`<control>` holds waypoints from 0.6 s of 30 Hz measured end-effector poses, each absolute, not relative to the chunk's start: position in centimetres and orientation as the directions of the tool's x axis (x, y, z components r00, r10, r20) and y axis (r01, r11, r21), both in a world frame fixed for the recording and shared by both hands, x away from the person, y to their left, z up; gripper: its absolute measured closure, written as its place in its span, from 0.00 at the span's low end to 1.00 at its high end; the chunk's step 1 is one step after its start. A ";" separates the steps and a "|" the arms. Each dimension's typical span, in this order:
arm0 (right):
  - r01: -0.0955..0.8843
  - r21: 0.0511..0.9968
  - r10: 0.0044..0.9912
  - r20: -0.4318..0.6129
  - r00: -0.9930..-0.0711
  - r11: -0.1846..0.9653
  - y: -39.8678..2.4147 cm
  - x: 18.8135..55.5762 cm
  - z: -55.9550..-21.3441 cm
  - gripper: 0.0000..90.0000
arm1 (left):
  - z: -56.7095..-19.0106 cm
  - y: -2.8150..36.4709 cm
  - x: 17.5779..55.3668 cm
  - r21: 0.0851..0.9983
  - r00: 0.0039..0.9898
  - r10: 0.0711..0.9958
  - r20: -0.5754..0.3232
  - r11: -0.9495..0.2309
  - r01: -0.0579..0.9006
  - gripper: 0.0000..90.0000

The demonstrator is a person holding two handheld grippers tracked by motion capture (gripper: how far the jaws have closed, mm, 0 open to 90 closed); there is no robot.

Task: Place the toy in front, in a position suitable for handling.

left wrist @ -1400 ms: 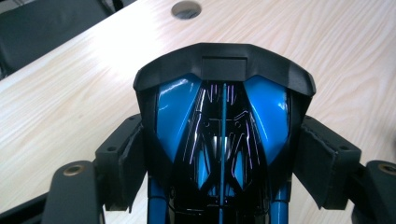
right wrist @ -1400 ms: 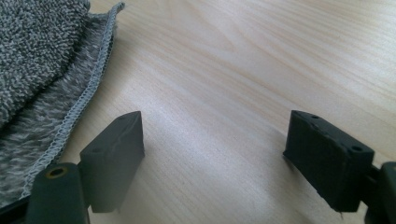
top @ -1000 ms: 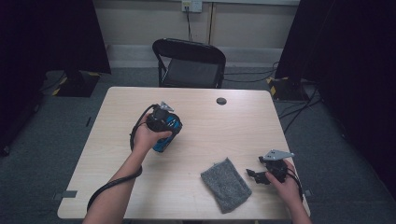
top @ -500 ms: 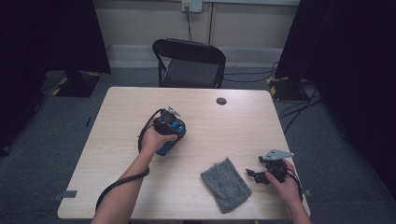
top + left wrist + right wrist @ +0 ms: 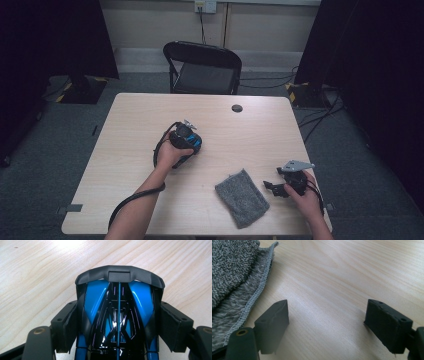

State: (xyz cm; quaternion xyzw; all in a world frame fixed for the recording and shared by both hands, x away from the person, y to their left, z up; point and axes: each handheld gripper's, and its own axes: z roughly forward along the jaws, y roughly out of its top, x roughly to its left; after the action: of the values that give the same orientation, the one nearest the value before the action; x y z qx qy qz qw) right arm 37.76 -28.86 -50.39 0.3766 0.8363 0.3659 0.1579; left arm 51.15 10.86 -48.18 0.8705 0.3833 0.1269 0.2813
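One tabletop [image 5: 130,150], pale wood grain. On it: one blue-and-black object, one grey cloth, one small dark round disc. Two grippers, one in each hand.

Left side: left gripper [image 5: 187,142] held in the left hand [image 5: 170,155], a little left of the tabletop's centre, its cable looping back along the forearm. Jaws clamped on the one blue-and-black glossy object [image 5: 118,310]; in the left gripper view both pads press its flanks, and its matte black end piece sticks out past the jaw tips over bare wood. Whether the object touches the tabletop I cannot tell. Nothing lies close around it.

Centre right, near the front edge: the grey cloth [image 5: 242,197], one piece, folded, lying flat and skewed to the table's edge. In the right gripper view its stitched hem [image 5: 255,297] runs along the left, just beside the left jaw pad, not between the pads.

Right front corner: right gripper [image 5: 272,187] in the right hand [image 5: 305,197], grey three-cornered plate on top, pointing toward the cloth and near it. Jaws released, spread wide, only bare wood between them.

Far side of the tabletop, right of centre: the dark disc [image 5: 237,108], well apart from both grippers.

Beyond the table: one black folding chair [image 5: 202,67] and cables on the grey floor.
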 end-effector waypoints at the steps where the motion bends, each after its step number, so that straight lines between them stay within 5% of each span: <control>1: 0.514 0.731 0.746 0.012 -0.666 0.449 -28.9 37.8 -50.4 0.21 | -48.2 10.9 51.1 0.587 0.674 0.739 0.005 -0.548 0.596 0.28; 18: 0.514 0.731 0.746 0.011 -0.666 0.448 -28.8 37.8 -50.4 0.21 | -48.7 10.9 50.8 0.603 0.665 0.747 0.021 -0.540 0.588 0.27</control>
State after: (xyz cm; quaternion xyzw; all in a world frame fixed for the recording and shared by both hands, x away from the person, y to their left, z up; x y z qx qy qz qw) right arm 37.77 -28.84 -50.40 0.3769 0.8361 0.3658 0.1584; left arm 50.83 10.92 -48.75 0.8664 0.3851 0.1390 0.2861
